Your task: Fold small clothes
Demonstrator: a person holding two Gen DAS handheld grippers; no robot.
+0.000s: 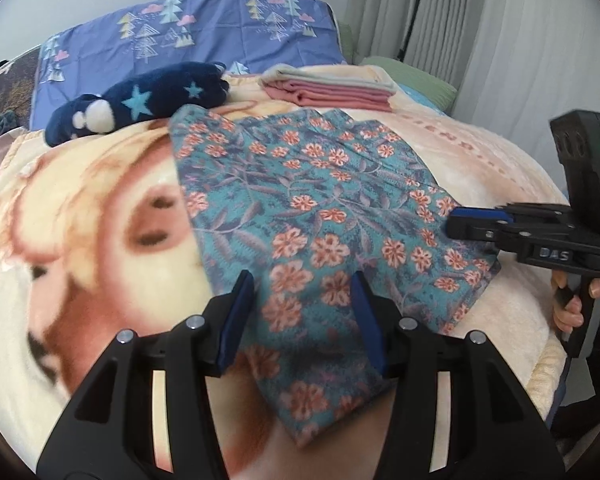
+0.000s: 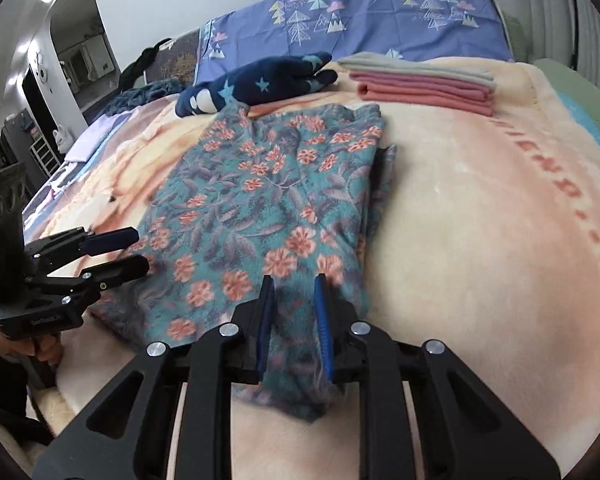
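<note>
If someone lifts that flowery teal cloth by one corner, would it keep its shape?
Probably not. The flowery teal cloth lies flat with soft creases, so it would likely droop. It looks thin, probably light. On the fuzzy blanket it might bunch rather than slide.

Teal cloth (image 1: 320,208) with orange-pink flowers and grey-purple leaves all over. Peach and cream blanket (image 2: 480,240) with a big brown and white cartoon face and a row of faded red letters. Purple-blue pillow (image 1: 188,36) with little trees in white, yellow and green, plus pink clouds. Dark blue soft toy (image 1: 140,100) with light blue stars and white spots. Folded stack (image 2: 420,84) in pink and coral, pale grey on top. Black left gripper (image 1: 300,312) and black right gripper (image 2: 294,312), both with blue pads. Green pillow (image 1: 420,76) at the side. White curtain (image 1: 500,20).
</note>
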